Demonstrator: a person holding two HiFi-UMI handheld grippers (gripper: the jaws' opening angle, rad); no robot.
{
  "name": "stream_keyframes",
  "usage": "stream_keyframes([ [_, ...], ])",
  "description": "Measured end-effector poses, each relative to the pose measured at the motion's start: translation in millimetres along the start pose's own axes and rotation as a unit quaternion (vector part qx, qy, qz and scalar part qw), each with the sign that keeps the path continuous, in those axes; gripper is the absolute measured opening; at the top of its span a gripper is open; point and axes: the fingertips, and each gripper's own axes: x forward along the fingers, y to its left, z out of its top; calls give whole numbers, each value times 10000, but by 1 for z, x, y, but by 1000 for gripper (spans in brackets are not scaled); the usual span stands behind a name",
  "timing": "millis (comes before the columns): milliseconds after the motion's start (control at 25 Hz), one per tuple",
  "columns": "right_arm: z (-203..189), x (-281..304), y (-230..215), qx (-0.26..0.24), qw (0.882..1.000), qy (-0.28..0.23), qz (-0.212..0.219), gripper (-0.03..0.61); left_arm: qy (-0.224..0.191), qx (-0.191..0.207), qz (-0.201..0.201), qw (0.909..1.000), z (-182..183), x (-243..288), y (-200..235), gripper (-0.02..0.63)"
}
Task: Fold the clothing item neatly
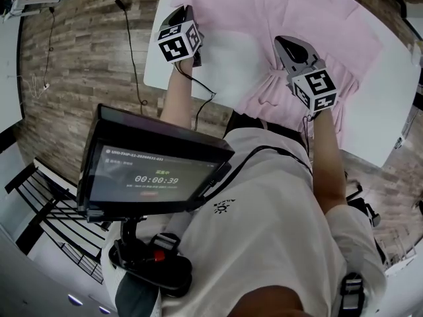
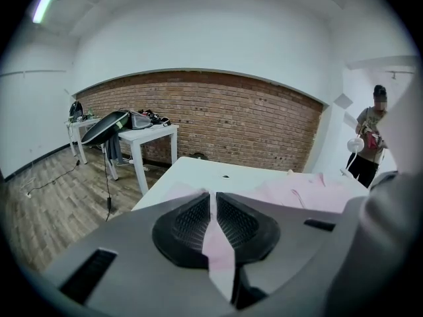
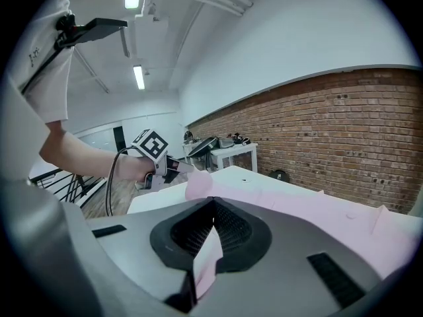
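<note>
White table (image 1: 396,91) over a wood-plank floor (image 1: 79,58), and the pink shirt (image 1: 317,25) is laid out across the table's top, its lower edge hung over the near side by the person's body. A brick wall (image 2: 231,117) is seen behind it all in the left gripper view.

The left gripper (image 1: 185,10) is held at the shirt's left edge, near the table's left side. Its ribbed fingers (image 2: 188,220) are drawn close together and a thin fold of pink cloth is pinched between them, with a strip of it trailing back toward the camera. From the right gripper view that same gripper (image 3: 177,169) is seen with a small bunch of pink fabric lifted just off the table at its tip.

The right gripper (image 1: 281,41) is set over the shirt's gathered lower part, right of the middle. Its fingers (image 3: 231,226) are pressed together on a fold of the shirt too, and a flap of it is seen hanging out below the pads.

Between the two grippers the cloth is stretched in a low ridge. A screen (image 1: 155,170) with a running timer is carried at the person's chest. A second table (image 2: 149,137) is seen by the brick wall, and another person (image 2: 370,144) stands at the far right.
</note>
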Motion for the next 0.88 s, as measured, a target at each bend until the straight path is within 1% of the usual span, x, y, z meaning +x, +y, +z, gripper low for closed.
stream_keyframes([
  [320,-3,-35,-15,35,9998,-19,-216,3,-141,108,-290,9994,16,-2,-50,34],
  [520,-11,-68,-31,69,9993,-60,-355,3,-187,208,-428,9987,19,-2,-91,34],
  [880,-10,-77,-36,104,9988,-87,-479,3,-197,298,-580,9977,24,0,-109,34],
])
